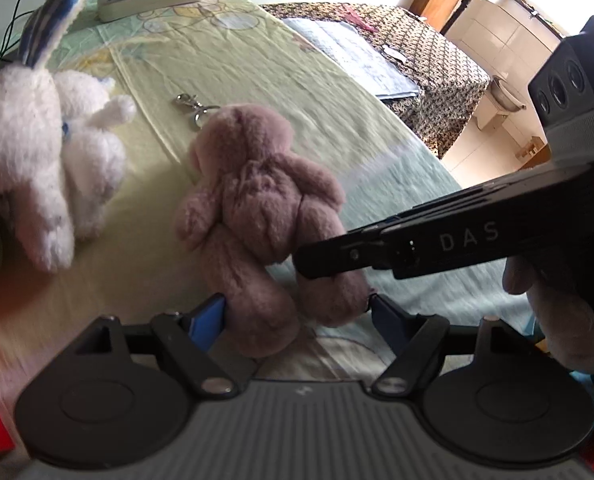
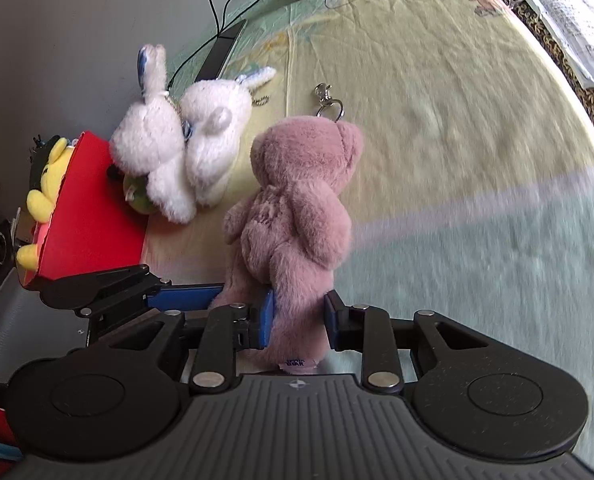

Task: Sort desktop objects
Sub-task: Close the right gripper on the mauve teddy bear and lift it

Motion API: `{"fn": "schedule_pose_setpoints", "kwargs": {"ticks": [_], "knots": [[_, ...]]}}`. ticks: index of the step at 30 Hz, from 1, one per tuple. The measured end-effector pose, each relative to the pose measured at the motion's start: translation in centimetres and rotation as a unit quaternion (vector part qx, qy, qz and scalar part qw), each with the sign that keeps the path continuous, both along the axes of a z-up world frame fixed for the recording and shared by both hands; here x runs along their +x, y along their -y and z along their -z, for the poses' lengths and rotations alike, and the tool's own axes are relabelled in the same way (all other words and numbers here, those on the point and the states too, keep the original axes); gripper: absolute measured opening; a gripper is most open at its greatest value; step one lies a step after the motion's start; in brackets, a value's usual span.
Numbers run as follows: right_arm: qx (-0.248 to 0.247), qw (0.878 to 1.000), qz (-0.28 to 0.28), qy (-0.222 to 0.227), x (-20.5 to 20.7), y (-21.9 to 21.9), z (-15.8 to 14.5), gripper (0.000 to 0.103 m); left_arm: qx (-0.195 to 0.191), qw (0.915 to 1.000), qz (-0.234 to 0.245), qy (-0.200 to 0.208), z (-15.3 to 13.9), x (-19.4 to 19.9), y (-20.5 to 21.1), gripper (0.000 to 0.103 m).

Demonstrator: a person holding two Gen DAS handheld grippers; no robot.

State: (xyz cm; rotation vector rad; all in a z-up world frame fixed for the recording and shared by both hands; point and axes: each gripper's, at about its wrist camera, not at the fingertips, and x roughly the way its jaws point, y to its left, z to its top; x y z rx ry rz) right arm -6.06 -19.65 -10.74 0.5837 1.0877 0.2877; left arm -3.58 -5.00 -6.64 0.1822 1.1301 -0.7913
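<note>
Red box (image 2: 93, 216) at nine o'clock, white plush rabbit (image 2: 185, 140) at ten, pink plush bear (image 2: 297, 216) lying centre on the yellow-green cloth (image 2: 437, 112), one leg pinched between the right gripper (image 2: 299, 316) pads, left gripper (image 1: 297, 316) spread wide around both legs.

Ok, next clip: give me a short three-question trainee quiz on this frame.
1. True or false: the white rabbit lies inside the red box.
2. What does the right gripper pinch? A) a leg of the pink bear B) the rabbit's ear C) the box wall
3. What metal item lies by the bear's head?
Key: 1 false, it lies outside, against the box; 2 A; 3 a keyring clip.
</note>
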Motion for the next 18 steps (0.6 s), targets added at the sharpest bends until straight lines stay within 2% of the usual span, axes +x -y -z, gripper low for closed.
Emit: {"fn": "schedule_pose_setpoints", "kwargs": {"ticks": [5,7,9,12,15,18], "knots": [[-0.004,1.000,0.023,0.011,-1.1,0.4,-0.6,0.036,-0.007,0.9999,-0.009,0.007,-0.5,-1.0,-0.7,0.077],[0.003,0.998,0.060,0.021,-1.1,1.6,-0.8,0.050,-0.012,0.9994,-0.024,0.019,-1.1,-0.6,-1.2,0.081],[0.021,0.996,0.085,0.026,-0.9,2.6,-0.8,0.060,-0.025,0.9981,-0.048,0.030,-1.7,0.2,-1.7,0.086],[0.015,0.993,0.114,0.021,0.0,3.1,-0.2,0.061,-0.037,0.9962,-0.076,0.021,-1.4,2.0,-1.7,0.090],[0.032,0.993,0.110,0.030,0.7,3.0,-0.1,0.061,-0.022,0.9965,-0.081,0.004,-0.2,3.7,-0.7,0.081],[0.028,0.994,0.099,0.031,1.2,2.5,0.0,0.061,-0.022,0.9972,-0.070,-0.014,0.6,4.4,-0.4,0.081]]}}
